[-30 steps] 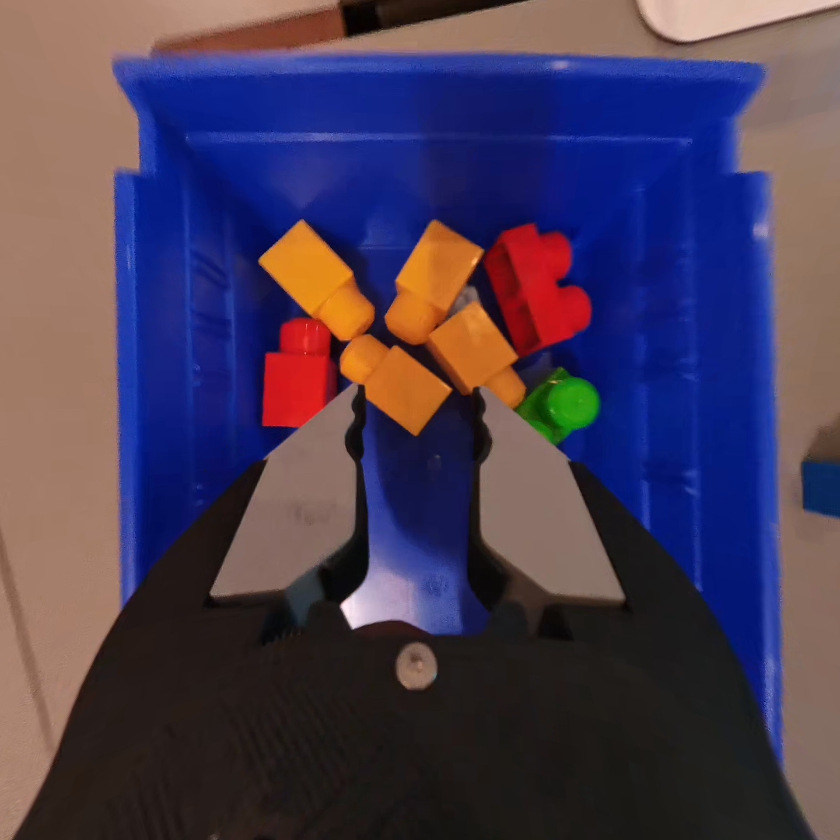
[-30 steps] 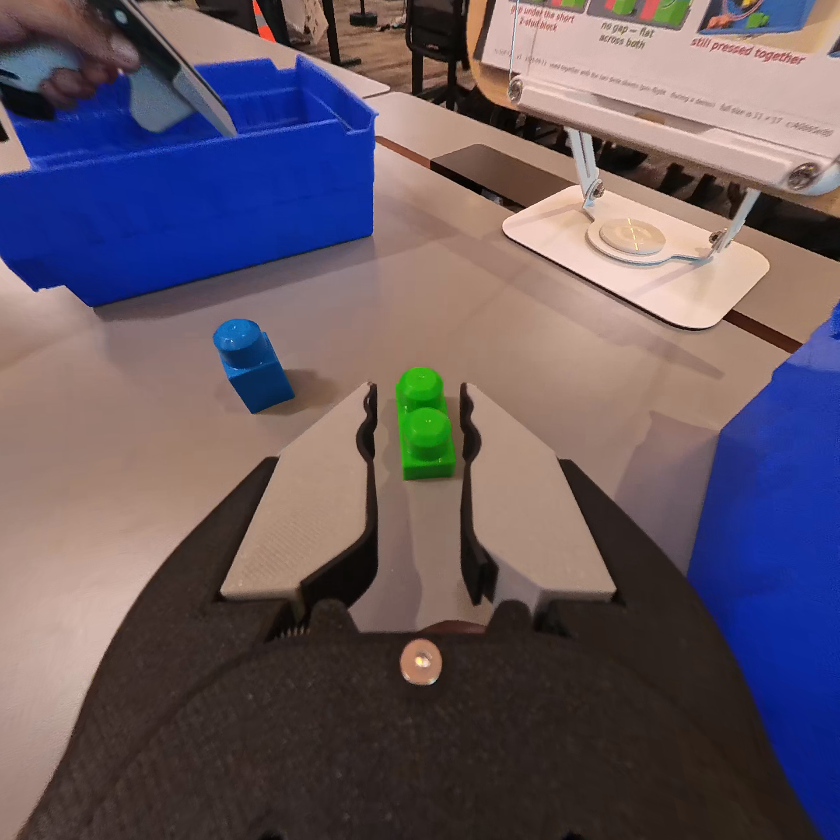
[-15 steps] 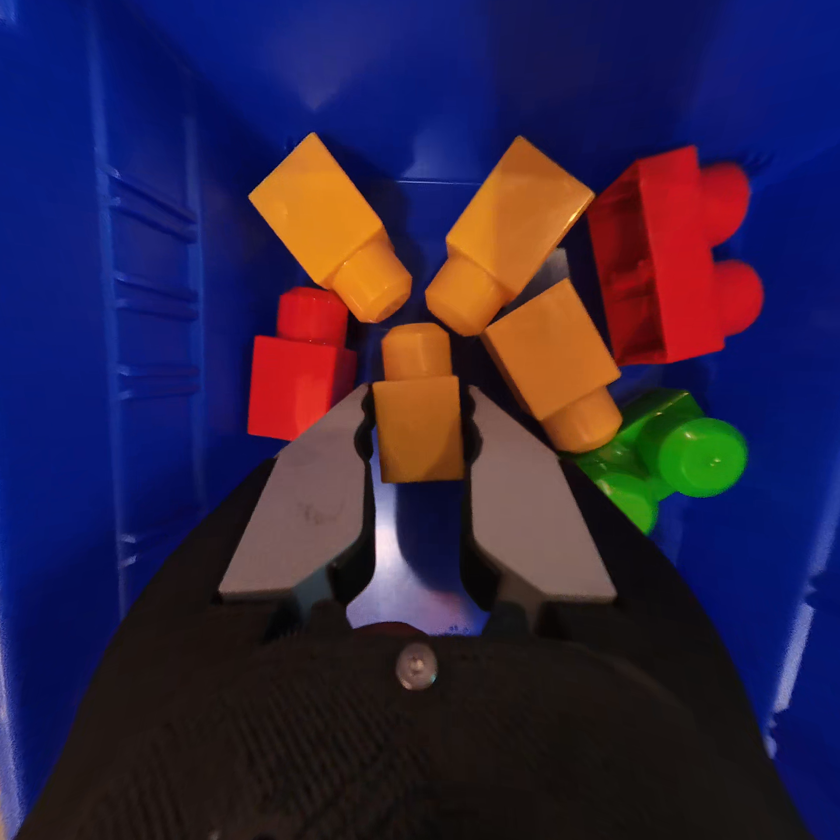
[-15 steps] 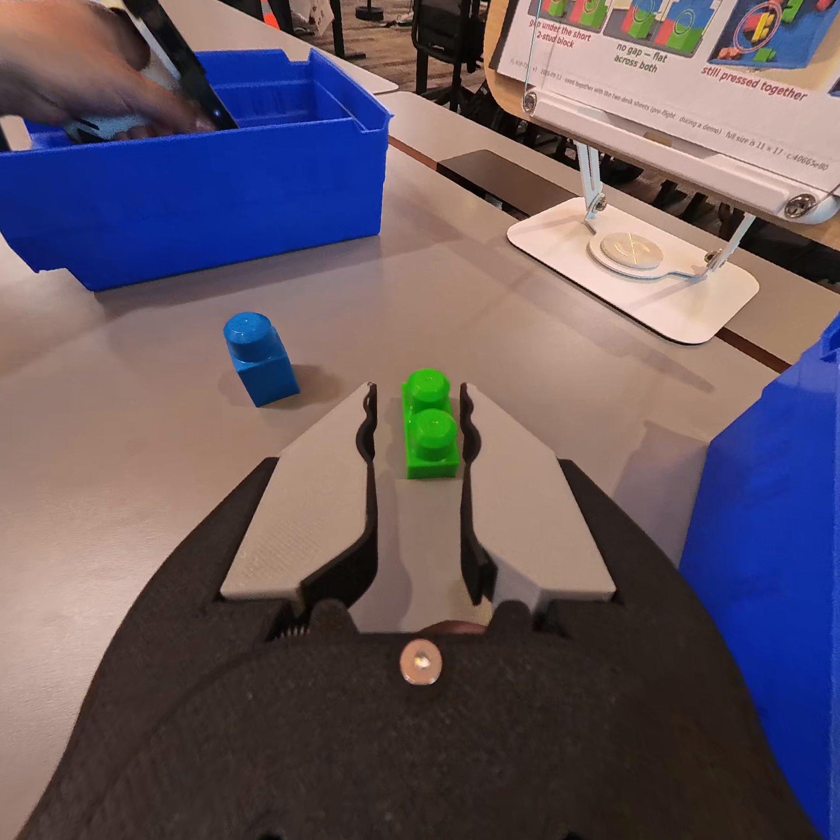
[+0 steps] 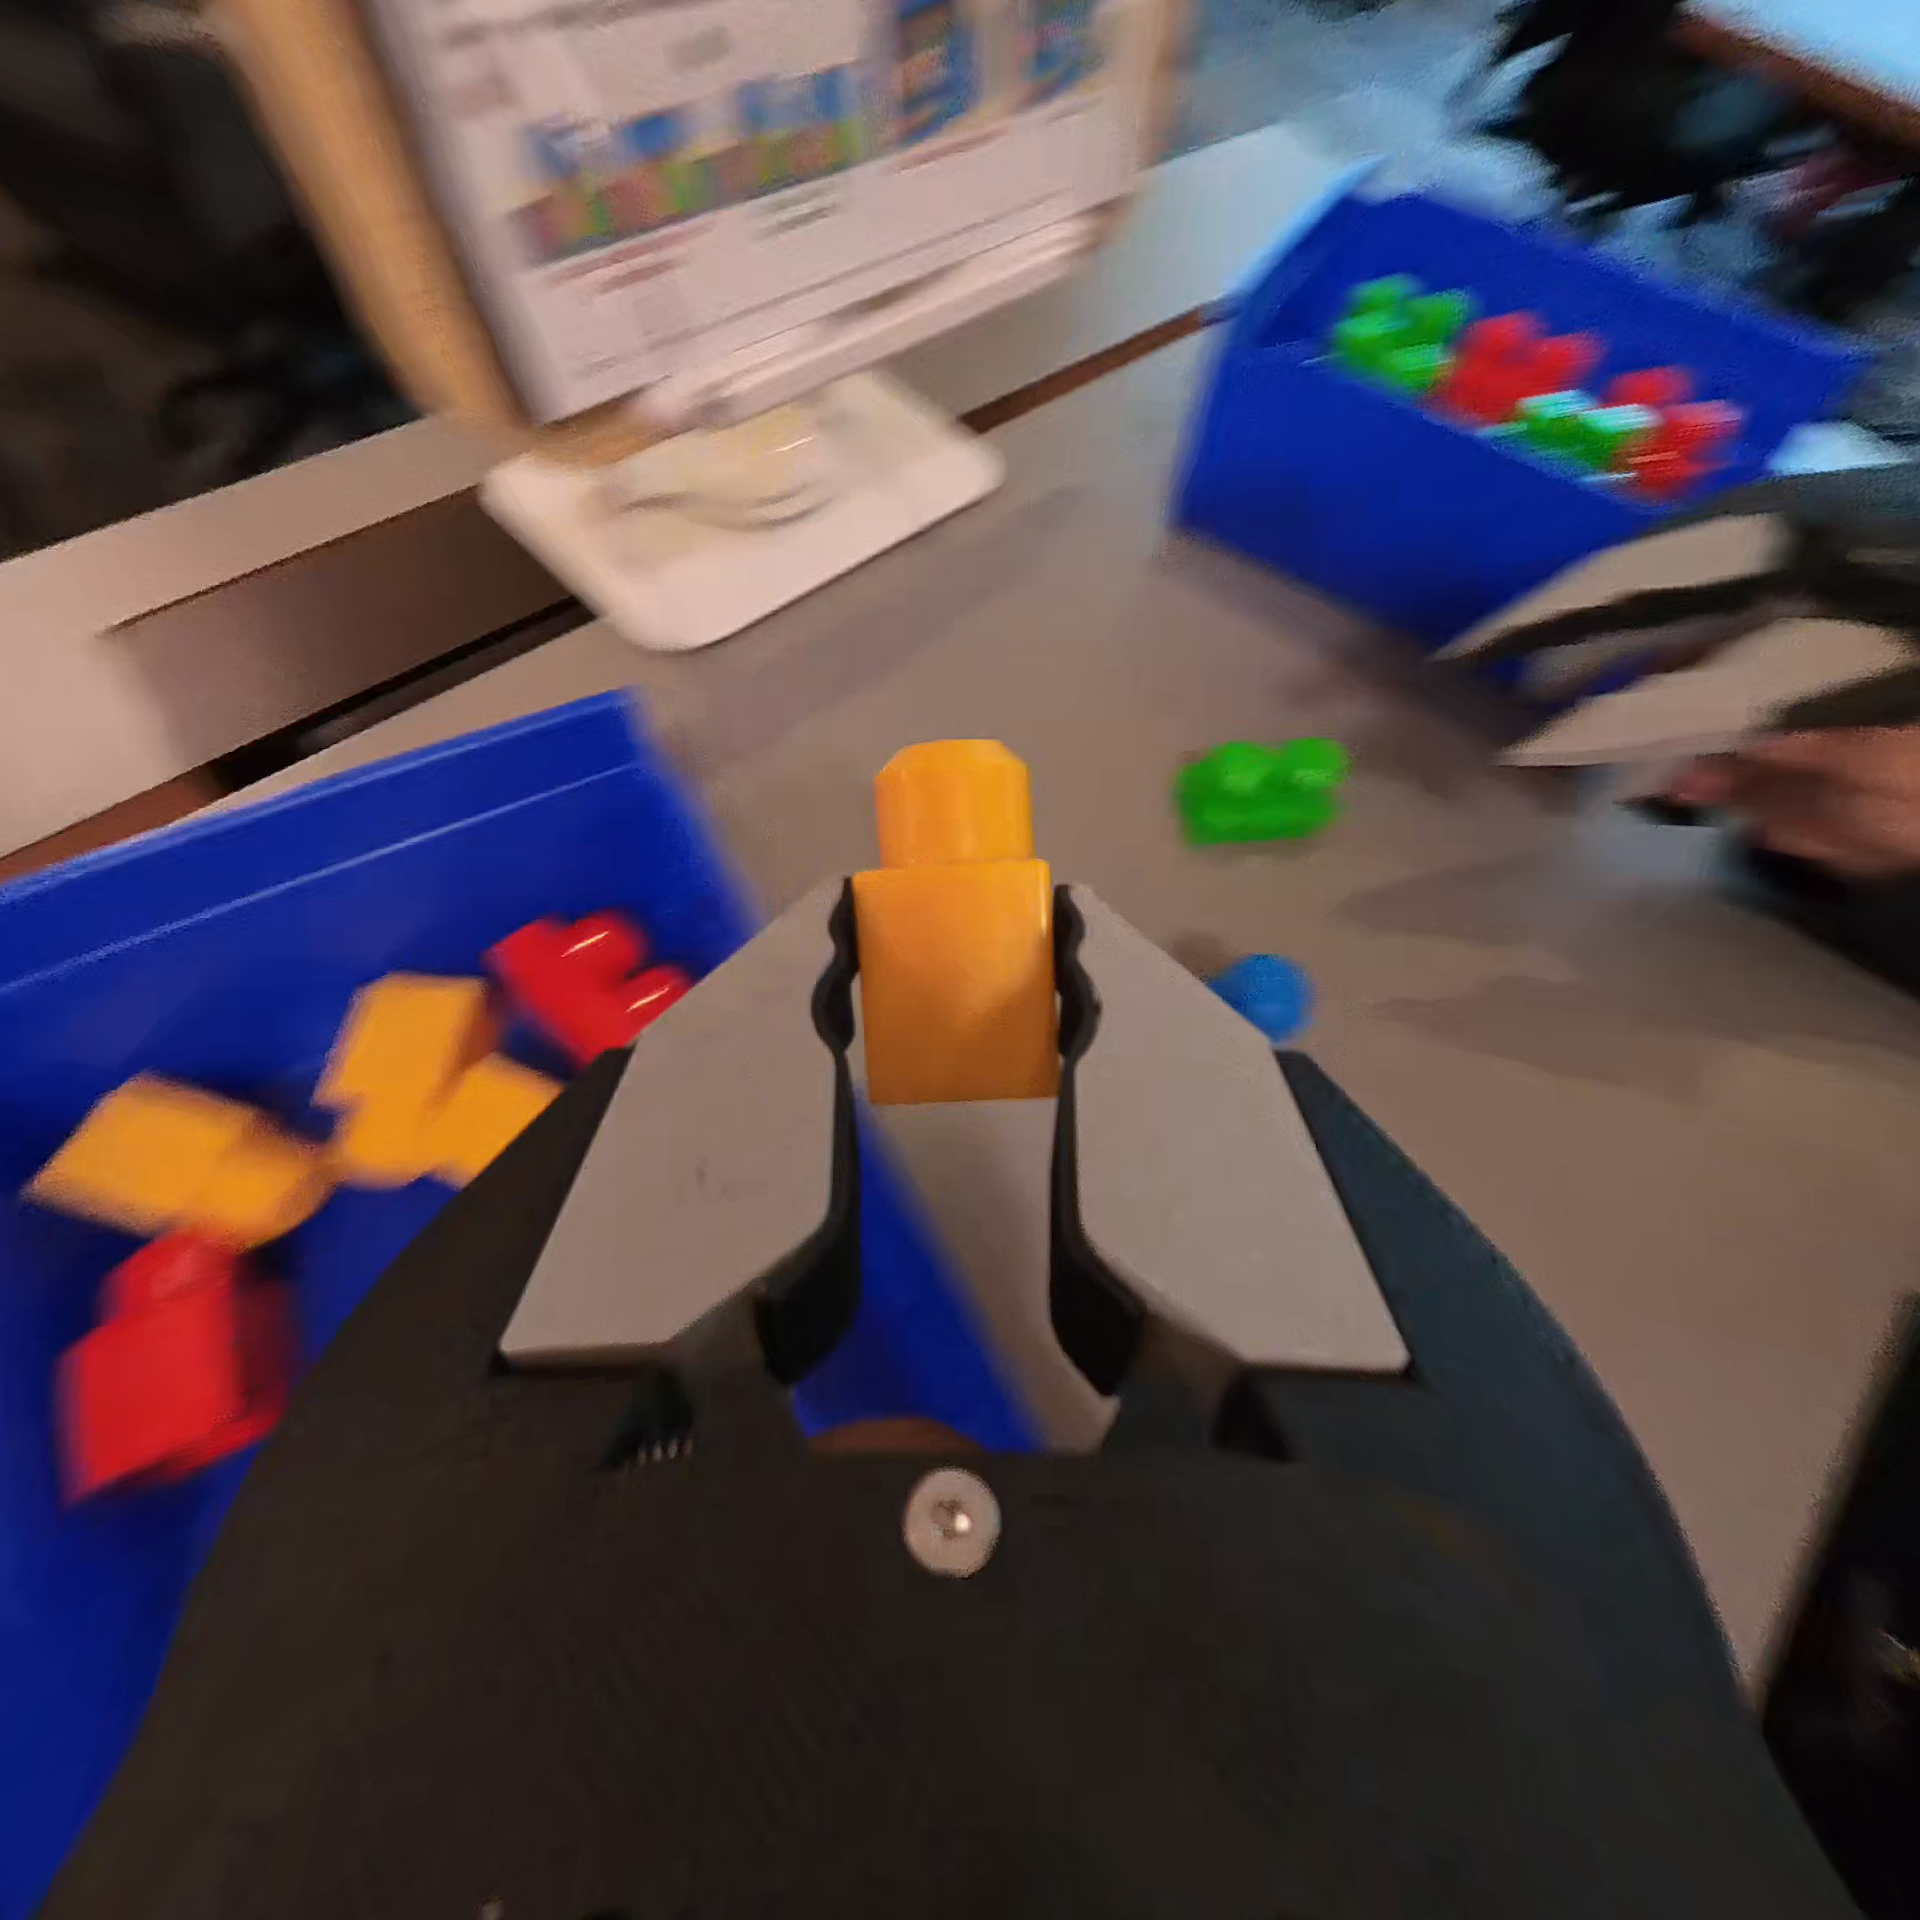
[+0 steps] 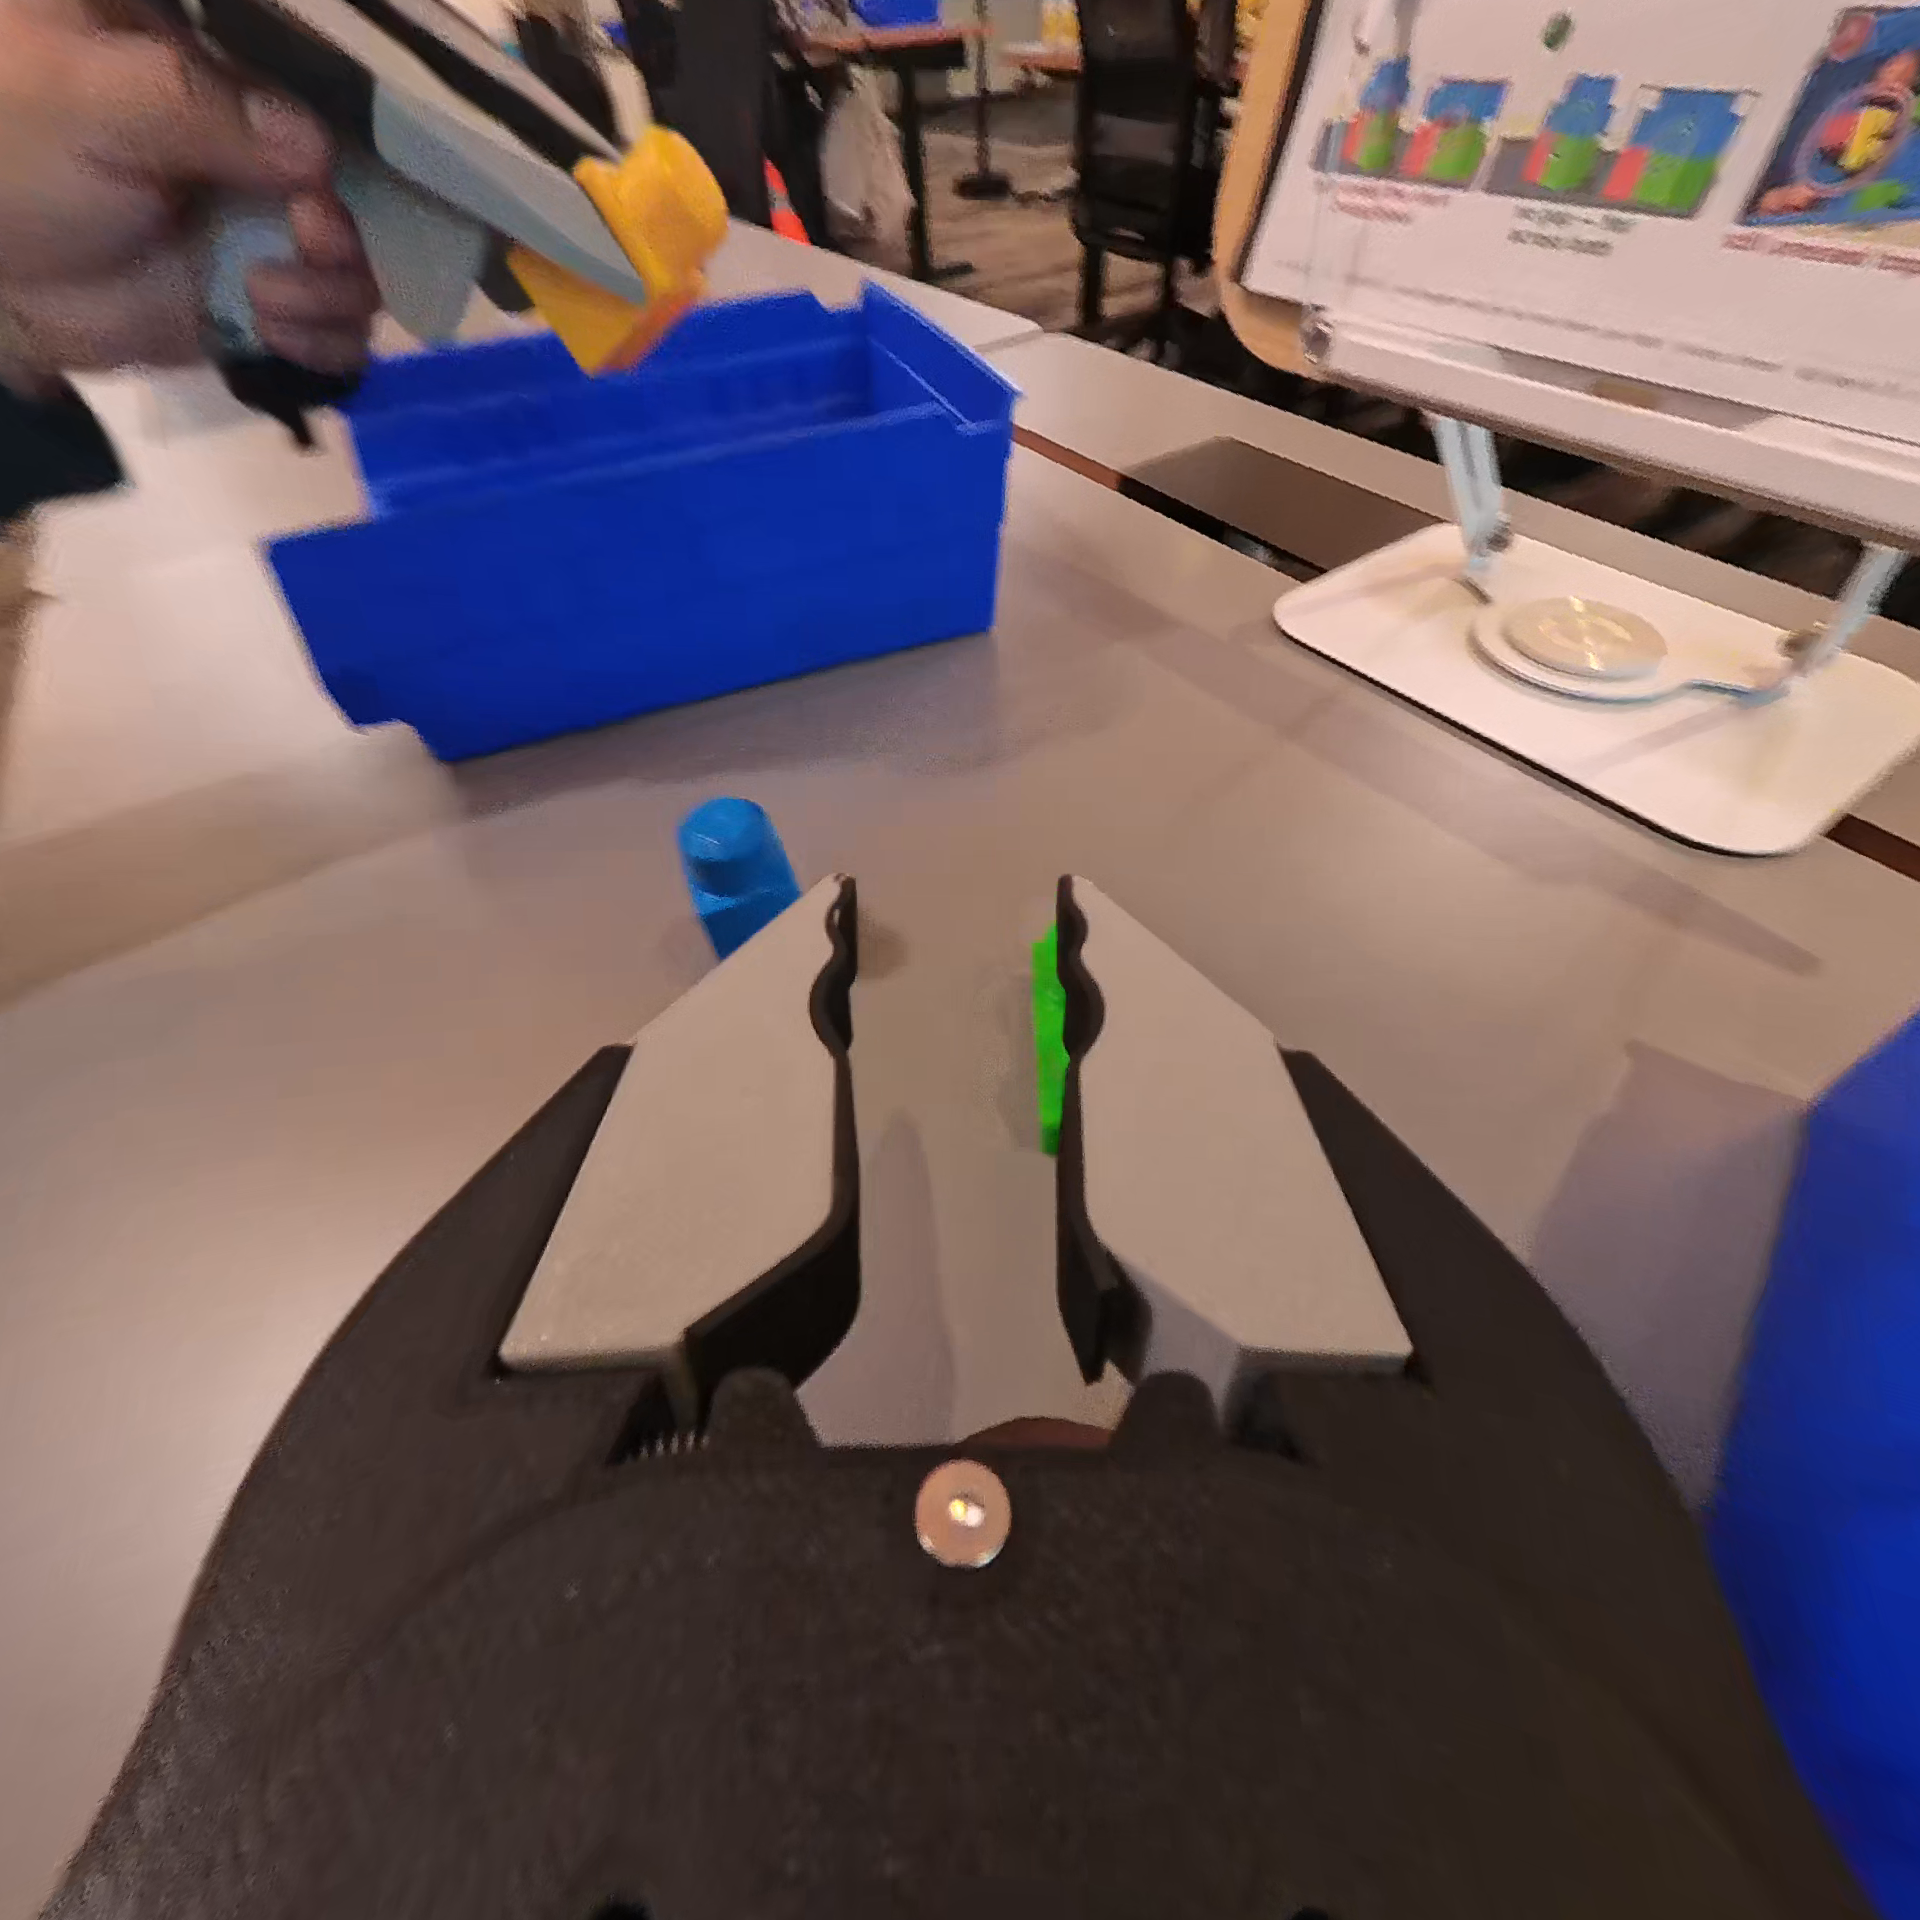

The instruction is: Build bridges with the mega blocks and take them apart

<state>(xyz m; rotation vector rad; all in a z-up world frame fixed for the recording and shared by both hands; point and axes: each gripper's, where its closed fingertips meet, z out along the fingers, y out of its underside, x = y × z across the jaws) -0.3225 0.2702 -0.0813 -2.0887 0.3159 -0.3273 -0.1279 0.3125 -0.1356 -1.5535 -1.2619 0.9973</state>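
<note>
Left bin point(image 5: 312, 831): blue plastic, rectangular, ribbed inner walls, standing on the grey matte surface point(image 5: 1558, 1195). Contents, blurred: 3 orange blocks point(image 5: 312, 1122) and 2 red blocks point(image 5: 582, 977); the red ones lie at the far and near ends of the pile.

Left gripper point(image 5: 954, 977): its grey fingers point(image 5: 727, 1091) pinch an orange 1-stud block point(image 5: 951, 935), both black pads pressed to its flat sides, round stud pointing away from the camera. The right wrist view shows the block lifted above the bin rim.

Surface, between the bins: a blue 1-stud block point(image 6: 732, 868) stands upright, stud up. Just to its right lies a green 2-stud block point(image 5: 1262, 790), smooth glossy plastic.

Right gripper point(image 6: 956, 987): fingers point(image 6: 1195, 1143) spread, nothing clamped; the green block shows only as a sliver beside the right-hand pad.

Right bin point(image 5: 1455, 520): blue, holds green and red blocks point(image 5: 1507, 374), count unclear through blur.
</note>
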